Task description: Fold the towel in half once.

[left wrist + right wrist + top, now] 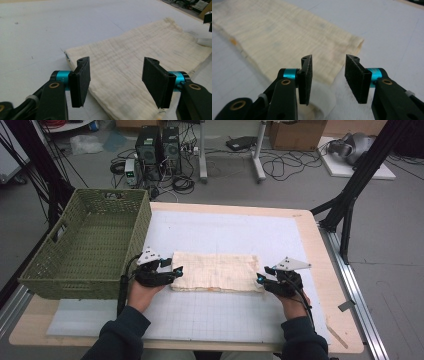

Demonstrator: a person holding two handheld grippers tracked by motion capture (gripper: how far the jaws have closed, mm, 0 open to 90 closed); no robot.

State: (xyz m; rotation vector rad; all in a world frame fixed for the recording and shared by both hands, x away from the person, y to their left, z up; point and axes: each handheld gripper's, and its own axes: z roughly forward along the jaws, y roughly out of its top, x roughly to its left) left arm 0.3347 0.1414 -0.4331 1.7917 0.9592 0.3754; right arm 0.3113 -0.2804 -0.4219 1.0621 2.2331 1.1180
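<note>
From above, a folded cream cloth [216, 271] lies mid-mat between the left gripper [176, 271] and right gripper [261, 277], a green basket [90, 245] at left. Left gripper view: jaws apart over the cloth's end. Right gripper view: jaws parted, nothing clamped.

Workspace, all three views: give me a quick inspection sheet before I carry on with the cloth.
Surface: white gridded mat on a wooden table.
Job's things: folded cream cloth lying flat mid-mat; green wicker basket at the table's left, nothing seen inside.
Clutter: nothing seen on the mat.
Grippers: left gripper open at the cloth's left end; right gripper open at its right end, a corner between the jaws.
Cables: one trails from each gripper.
Surroundings: computer towers, floor wiring, boxes.
</note>
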